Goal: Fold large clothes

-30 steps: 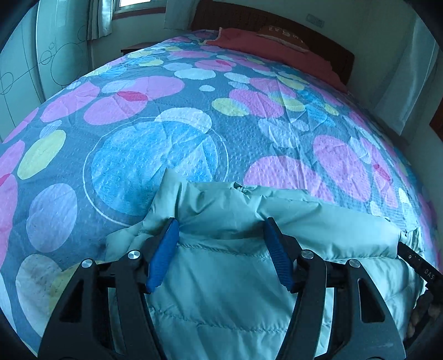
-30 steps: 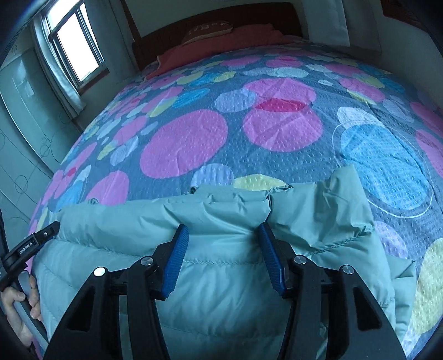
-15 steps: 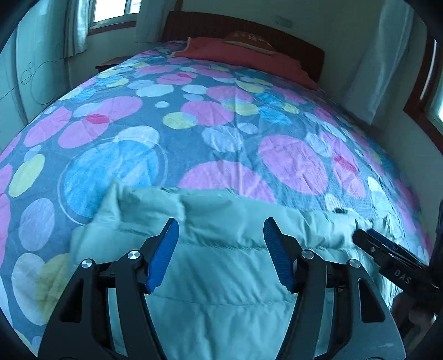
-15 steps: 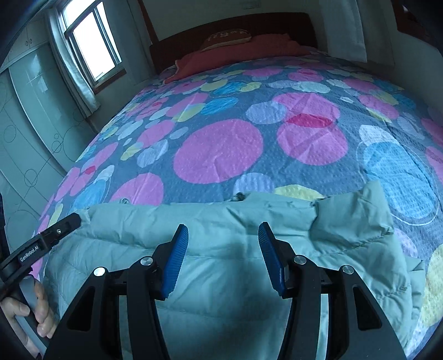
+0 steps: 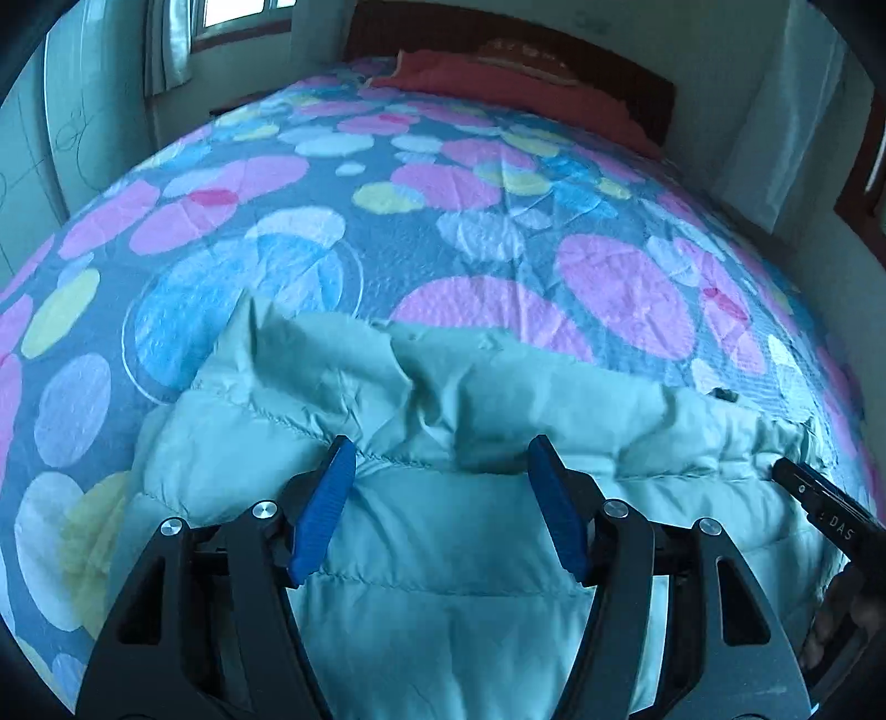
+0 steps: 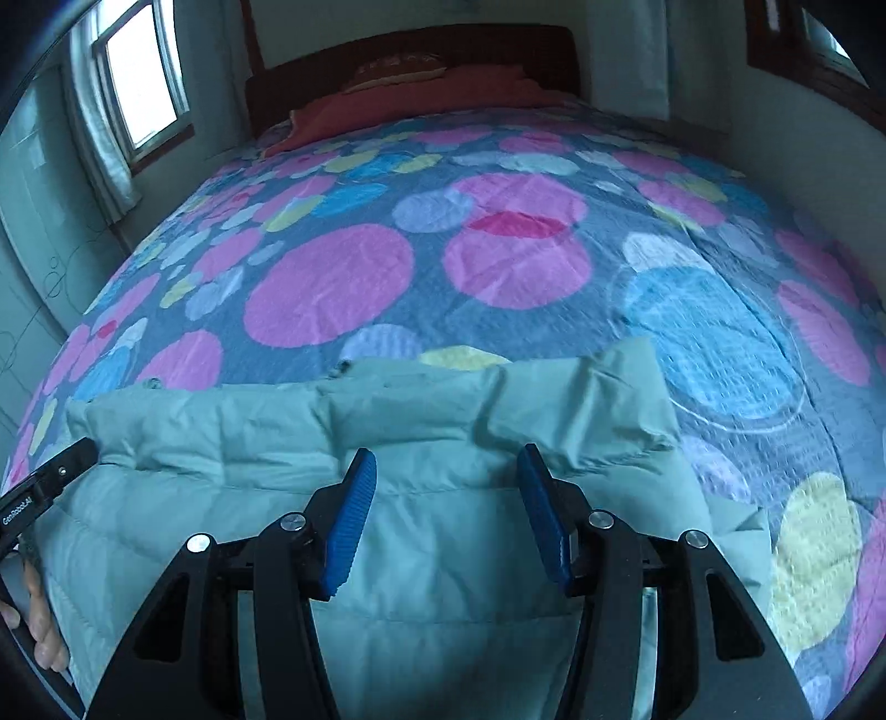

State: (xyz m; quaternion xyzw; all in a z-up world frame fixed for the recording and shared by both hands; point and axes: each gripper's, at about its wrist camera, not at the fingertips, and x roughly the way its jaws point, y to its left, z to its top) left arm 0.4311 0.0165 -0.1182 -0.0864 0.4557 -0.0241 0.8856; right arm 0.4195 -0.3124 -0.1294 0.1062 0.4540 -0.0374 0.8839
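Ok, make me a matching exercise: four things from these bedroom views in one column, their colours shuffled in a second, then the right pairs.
Things:
1. puffer jacket
2. pillow
3. headboard
4. gripper pads

Colours:
A. dark brown
B. bright blue
C. pale mint green
D. orange-red

Pairs: 1-C, 2-D, 3-A, 4-B

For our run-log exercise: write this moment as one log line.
phase: folding | item: mint puffer jacket on bed | left gripper: open over jacket | right gripper: open over jacket | grasp: none
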